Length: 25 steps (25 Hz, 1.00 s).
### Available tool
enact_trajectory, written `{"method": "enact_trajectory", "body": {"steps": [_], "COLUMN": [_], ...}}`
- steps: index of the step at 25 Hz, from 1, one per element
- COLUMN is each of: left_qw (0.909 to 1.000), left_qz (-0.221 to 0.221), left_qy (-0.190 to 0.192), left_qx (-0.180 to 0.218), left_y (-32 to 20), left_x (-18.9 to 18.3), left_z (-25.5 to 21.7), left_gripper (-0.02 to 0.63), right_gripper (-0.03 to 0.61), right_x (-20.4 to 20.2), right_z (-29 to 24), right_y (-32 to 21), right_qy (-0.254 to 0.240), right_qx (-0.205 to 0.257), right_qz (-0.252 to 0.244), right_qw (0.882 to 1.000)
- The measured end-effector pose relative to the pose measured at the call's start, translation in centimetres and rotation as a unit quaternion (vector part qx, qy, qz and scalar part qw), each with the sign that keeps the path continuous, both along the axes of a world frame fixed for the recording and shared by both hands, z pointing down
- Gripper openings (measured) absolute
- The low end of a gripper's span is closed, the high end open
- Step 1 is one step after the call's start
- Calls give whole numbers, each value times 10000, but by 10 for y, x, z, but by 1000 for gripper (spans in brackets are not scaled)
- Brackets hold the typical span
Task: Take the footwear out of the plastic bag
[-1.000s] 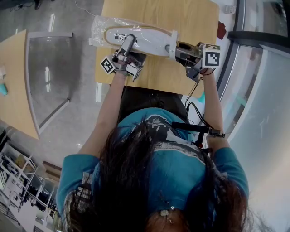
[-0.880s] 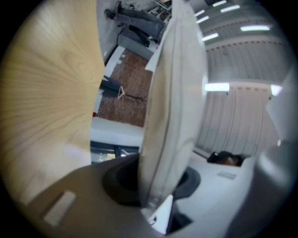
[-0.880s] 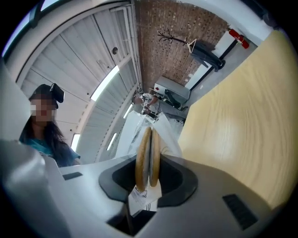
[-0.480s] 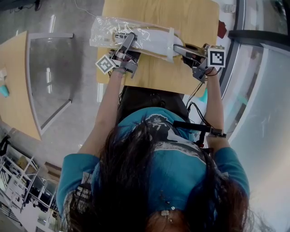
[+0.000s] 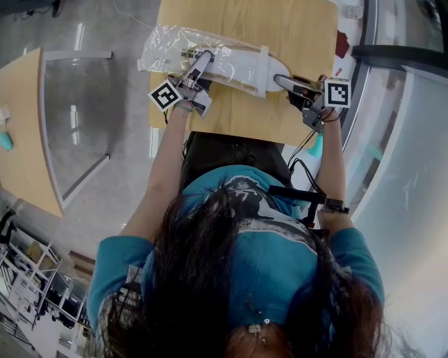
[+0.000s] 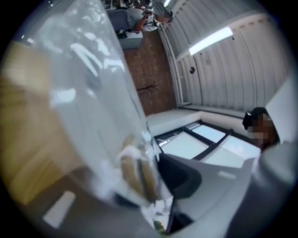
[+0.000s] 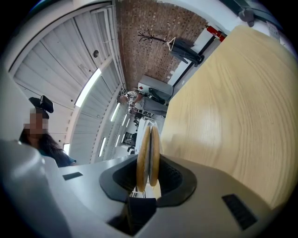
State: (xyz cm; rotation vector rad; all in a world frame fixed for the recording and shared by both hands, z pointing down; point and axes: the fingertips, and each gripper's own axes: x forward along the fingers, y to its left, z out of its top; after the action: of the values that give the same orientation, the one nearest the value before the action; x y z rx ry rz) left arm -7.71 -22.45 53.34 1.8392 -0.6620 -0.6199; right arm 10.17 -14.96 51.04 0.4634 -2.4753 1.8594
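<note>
Sandal [image 5: 241, 66] mostly in bag [image 5: 168, 45], bag end at table [image 5: 280, 28] left edge. Left gripper [image 5: 205, 57] pinches bag; right gripper [image 5: 281, 80] just closed, empty. Looks light, stiff sole, slippery film: grab exposed end.

Sandal [image 5: 278, 70] and plastic bag [image 5: 165, 47] lower, nearer table [image 5: 245, 21]

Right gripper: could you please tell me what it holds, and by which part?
The right gripper, its jaws having just been closing, clamps the slippers by their tan sole edges.
</note>
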Motion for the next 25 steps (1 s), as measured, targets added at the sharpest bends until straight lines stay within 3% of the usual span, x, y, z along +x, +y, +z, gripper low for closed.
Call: {"method": "enact_trajectory", "body": {"steps": [7, 11, 14, 17, 21, 23, 25], "left_qw": [9986, 9940, 9888, 9771, 9496, 9378, 9329], "left_qz": [-144, -497, -685, -1104, -1893, -2212, -2451], "left_qy": [-485, -937, -1274, -1755, -2383, -2513, -2413], "left_qx": [-179, -278, -357, -486, -749, -915, -1067], "left_y": [-9, -14, -17, -22, -27, -27, -27], "left_x": [-13, -36, -47, -64, -95, -107, -114], "left_z": [16, 29, 35, 41, 47, 51, 53], "left_gripper": [109, 13, 2, 2, 0, 0, 0], "right_gripper": [92, 92, 92, 92, 91, 89, 87], "right_x": [24, 47, 61, 70, 84, 91, 96], "right_z": [7, 10, 11, 11, 9, 5, -4], "right_y": [7, 12, 15, 15, 12, 10, 5], "right_qy": [112, 227, 379, 486, 645, 631, 487], "right_qx": [-127, -145, -113, -73, -2, 49, 151], "right_qz": [217, 397, 484, 606, 833, 977, 1142], "right_qw": [9996, 9989, 9980, 9969, 9944, 9932, 9922]}}
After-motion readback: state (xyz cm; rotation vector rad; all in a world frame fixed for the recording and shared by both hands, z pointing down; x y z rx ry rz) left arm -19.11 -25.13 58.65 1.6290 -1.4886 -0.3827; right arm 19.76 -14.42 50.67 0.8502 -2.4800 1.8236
